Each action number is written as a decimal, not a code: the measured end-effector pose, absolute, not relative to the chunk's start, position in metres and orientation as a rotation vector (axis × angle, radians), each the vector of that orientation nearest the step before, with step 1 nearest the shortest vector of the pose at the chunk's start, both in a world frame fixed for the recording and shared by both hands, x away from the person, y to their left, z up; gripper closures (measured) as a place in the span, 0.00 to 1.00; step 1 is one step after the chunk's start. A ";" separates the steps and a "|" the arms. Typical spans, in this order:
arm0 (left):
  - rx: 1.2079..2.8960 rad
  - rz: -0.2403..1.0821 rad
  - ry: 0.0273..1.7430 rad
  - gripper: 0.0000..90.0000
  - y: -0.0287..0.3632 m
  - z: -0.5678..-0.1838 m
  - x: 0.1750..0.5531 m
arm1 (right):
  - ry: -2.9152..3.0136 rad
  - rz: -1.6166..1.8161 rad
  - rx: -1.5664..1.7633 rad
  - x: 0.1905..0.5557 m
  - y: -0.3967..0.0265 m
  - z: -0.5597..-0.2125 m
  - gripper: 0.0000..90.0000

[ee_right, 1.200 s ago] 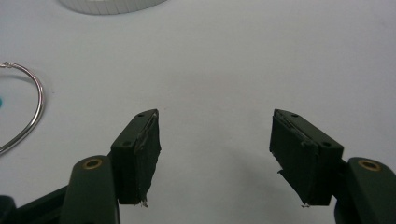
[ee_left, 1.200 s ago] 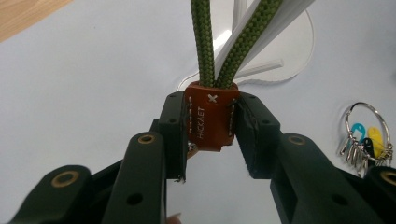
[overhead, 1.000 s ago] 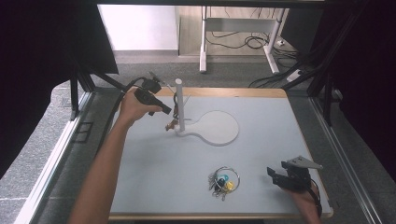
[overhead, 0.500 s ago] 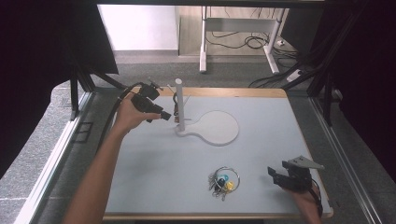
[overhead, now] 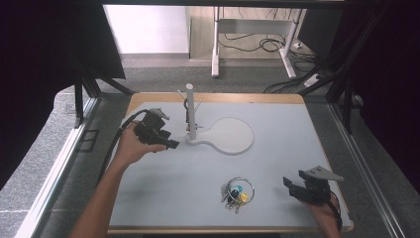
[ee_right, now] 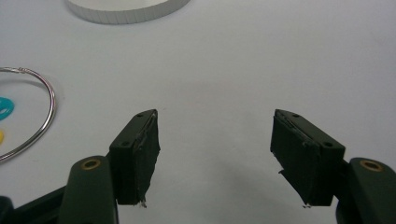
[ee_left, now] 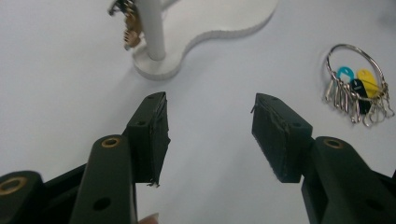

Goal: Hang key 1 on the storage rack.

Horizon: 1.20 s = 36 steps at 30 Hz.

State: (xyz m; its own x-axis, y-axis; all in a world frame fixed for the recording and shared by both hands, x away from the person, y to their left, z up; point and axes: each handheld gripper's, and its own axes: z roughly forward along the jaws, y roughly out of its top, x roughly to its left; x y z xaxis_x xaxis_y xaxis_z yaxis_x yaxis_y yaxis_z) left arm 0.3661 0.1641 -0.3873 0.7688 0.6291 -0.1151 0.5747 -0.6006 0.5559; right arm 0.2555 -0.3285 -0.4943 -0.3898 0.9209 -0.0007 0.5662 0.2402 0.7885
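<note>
While the left gripper [overhead: 171, 145] hovers just left of the white stand [overhead: 190, 114], its jaws have just been opening and are spread with nothing between | small keys [ee_left: 127, 29] hang on the stand's post | key ring [overhead: 236, 191] lies near centre of table [overhead: 277, 124] | right gripper [overhead: 289, 187] near right, jaws released, empty

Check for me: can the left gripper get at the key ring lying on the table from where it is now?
Probably yes. The left gripper is open and holds nothing, and bare table lies between it and the key ring.
</note>
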 end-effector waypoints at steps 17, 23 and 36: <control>2.330 0.096 0.926 0.51 0.179 -0.436 0.316 | 2.059 0.995 1.356 0.256 -0.325 -0.495 0.37; 2.345 0.088 0.955 0.51 0.182 -0.459 0.308 | 2.062 1.005 1.344 0.255 -0.322 -0.491 0.37; 2.320 0.045 0.964 0.51 0.183 -0.483 0.300 | 2.088 1.019 1.357 0.258 -0.305 -0.494 0.40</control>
State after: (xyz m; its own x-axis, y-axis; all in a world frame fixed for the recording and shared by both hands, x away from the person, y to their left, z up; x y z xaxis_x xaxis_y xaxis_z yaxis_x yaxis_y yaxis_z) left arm 0.2996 0.1832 -0.4832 0.7332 0.6514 -0.1955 0.6301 -0.5426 0.5554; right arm 0.2577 -0.3049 -0.4939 -0.4167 0.9087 0.0250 0.5785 0.2439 0.7784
